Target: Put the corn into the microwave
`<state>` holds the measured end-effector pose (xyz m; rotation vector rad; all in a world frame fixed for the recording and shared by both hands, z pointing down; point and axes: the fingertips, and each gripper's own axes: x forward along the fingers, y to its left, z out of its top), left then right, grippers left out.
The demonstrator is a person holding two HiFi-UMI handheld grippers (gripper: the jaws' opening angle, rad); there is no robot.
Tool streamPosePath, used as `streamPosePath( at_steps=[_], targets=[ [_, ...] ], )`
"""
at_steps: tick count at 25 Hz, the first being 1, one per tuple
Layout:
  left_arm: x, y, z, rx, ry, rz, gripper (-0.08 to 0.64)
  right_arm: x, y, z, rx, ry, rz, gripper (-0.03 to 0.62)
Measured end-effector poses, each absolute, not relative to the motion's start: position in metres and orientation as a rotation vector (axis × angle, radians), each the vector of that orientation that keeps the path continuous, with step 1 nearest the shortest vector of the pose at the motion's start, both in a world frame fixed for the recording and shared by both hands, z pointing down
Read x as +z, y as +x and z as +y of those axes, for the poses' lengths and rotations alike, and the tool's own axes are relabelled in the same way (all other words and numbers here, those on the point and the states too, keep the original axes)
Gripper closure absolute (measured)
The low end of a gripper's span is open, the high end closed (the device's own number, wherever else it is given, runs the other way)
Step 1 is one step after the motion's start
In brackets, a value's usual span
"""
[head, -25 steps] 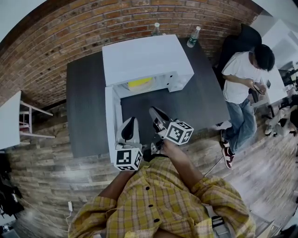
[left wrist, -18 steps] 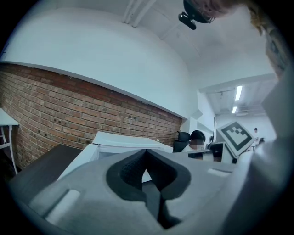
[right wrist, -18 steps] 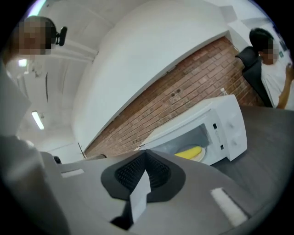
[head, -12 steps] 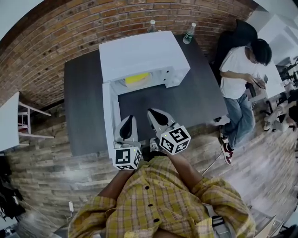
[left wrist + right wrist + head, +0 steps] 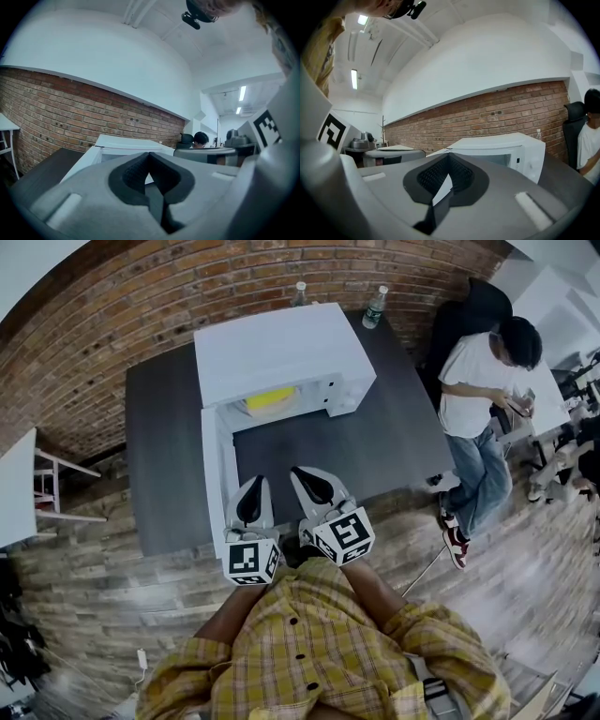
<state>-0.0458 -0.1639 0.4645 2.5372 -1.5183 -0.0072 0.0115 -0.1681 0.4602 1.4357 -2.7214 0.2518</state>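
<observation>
The yellow corn (image 5: 270,397) lies inside the white microwave (image 5: 281,348), whose door (image 5: 215,465) hangs open to the left. Both grippers hover side by side over the dark table's near edge, well short of the oven and pointing level at it. My left gripper (image 5: 251,486) is shut with nothing in it, just right of the door's end. My right gripper (image 5: 302,474) is also shut and empty. The left gripper view shows shut jaws (image 5: 149,157) before the microwave (image 5: 126,145). The right gripper view shows shut jaws (image 5: 449,161) before the oven (image 5: 501,147).
The dark table (image 5: 375,446) stands against a brick wall. Two water bottles (image 5: 372,307) (image 5: 299,292) stand behind the microwave. A person (image 5: 478,399) stands right of the table beside a black chair (image 5: 473,310). A white side table (image 5: 19,484) is at far left.
My right gripper has rolled about its own axis and drawn back closer beside the left one. The left gripper has stayed put.
</observation>
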Motion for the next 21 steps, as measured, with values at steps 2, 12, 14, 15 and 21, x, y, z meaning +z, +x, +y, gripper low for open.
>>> streamPosePath(
  at_steps=[2,12,14,15,21],
  targets=[
    [0.4642,-0.0459,-0.1642,-0.004,2.541,-1.522,0.563,0.4586,0.0095,-0.1664,0.217,1.431,-2.719,0.590],
    [0.4660,-0.0457,-0.1664,0.003,2.544,-1.537,0.563,0.4617,0.0129,-0.1662,0.220,1.443,-2.715,0.589],
    [0.4660,-0.0465,-0.1672,0.004,2.544,-1.539,0.563,0.4600,0.0120,-0.1668,0.219,1.444,-2.717,0.589],
    [0.4658,-0.0469,-0.1677,0.003,2.545,-1.539,0.563,0.4591,0.0115,-0.1674,0.215,1.446,-2.717,0.589],
    [0.4684,-0.0492,-0.1737,0.005,2.544,-1.541,0.563,0.4613,0.0117,-0.1740,0.222,1.464,-2.713,0.589]
  ],
)
